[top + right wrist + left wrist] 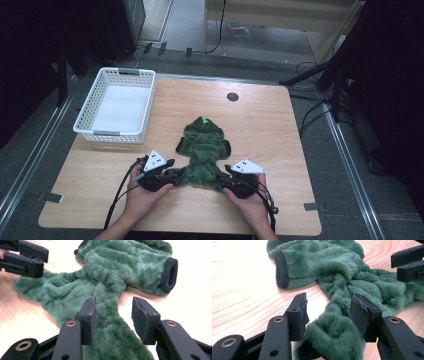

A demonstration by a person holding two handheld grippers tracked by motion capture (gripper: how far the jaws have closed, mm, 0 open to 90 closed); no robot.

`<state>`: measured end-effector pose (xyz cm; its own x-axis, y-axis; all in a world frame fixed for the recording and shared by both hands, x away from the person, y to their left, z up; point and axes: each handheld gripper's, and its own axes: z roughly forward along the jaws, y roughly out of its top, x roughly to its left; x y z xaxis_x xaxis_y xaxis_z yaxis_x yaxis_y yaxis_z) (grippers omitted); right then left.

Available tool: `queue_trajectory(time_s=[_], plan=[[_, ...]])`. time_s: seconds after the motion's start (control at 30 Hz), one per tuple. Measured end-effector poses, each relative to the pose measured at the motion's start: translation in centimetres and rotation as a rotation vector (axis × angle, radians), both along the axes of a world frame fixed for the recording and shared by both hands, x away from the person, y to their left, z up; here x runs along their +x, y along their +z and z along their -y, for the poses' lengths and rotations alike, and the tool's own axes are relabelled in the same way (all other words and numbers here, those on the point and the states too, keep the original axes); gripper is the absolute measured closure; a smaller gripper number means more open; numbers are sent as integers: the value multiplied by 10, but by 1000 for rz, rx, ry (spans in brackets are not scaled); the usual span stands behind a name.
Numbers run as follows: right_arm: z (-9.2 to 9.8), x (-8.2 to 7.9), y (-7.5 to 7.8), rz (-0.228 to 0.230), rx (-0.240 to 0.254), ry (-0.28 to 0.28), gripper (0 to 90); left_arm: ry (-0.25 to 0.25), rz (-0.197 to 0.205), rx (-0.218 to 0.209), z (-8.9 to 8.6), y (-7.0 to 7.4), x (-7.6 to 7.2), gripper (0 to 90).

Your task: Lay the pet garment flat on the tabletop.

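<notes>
A green fleece hooded garment [202,150] lies flat on the wooden table [265,125], hood away from me, with black cuffs on its short sleeves. My left gripper [172,176] is at its near left corner. In the left gripper view, bunched fleece [332,335] lies between the jaws of that gripper [328,302], which stand apart without squeezing it. My right gripper [227,176] is at the near right corner. In the right gripper view a strip of fleece [107,322] rests against one pad, with bare wood showing before the other pad [141,317]. Both stand open.
A white slotted basket [111,134] stands at the table's back left, with nothing in it. A small black round cap [232,96] sits in the tabletop near the far edge. The other gripper's jaws show far off in each gripper view [409,265] [25,260].
</notes>
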<state>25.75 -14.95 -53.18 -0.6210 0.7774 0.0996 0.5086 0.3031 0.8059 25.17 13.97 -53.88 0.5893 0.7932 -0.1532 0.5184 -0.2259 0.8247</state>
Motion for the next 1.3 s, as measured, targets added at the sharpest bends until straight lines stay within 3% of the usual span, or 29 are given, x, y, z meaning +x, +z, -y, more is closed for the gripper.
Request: queue_trajectory(time_s=[0.13, 0.23, 0.4, 0.5, 0.63, 0.7, 0.73, 0.87, 0.97, 1.07, 1.17, 1.3], plan=[[3, -6, -1, -3, -6, 13, 570, -9, -4, 14, -7, -1, -9, 514], [7, -10, -2, -6, -8, 17, 570, -6, -4, 37, -13, -5, -15, 585], [15, -15, -2, -7, -2, 17, 568, -5, -30, 28, -22, -7, -18, 646], [19, -18, -2, -8, 2, 10, 557, -15, -39, 27, -23, -9, -20, 637], [28, -19, 0, 1, 28, 5, 485, -13, -24, -13, -31, -6, -23, 502], [36, -18, 1, 6, 42, 1, 394, 12, 2, -31, -38, -5, -25, 424], [36, -18, 1, 6, 42, 1, 394, 26, 14, -43, -42, -5, -26, 424], [44, -18, 1, 3, 36, -17, 237, 66, 34, -70, -58, -3, -28, 335], [48, -17, 2, 0, 33, -45, 125, 92, 27, -76, -70, -3, -29, 240], [52, -17, 3, 14, 19, -80, 64, 112, 6, -84, -80, -2, -30, 155], [56, -16, 3, 5, 25, -82, 4, 137, 20, -90, -94, 0, -32, 130], [61, -16, 4, 12, 16, -102, 1, 156, 37, -110, -114, 1, -36, 86]])
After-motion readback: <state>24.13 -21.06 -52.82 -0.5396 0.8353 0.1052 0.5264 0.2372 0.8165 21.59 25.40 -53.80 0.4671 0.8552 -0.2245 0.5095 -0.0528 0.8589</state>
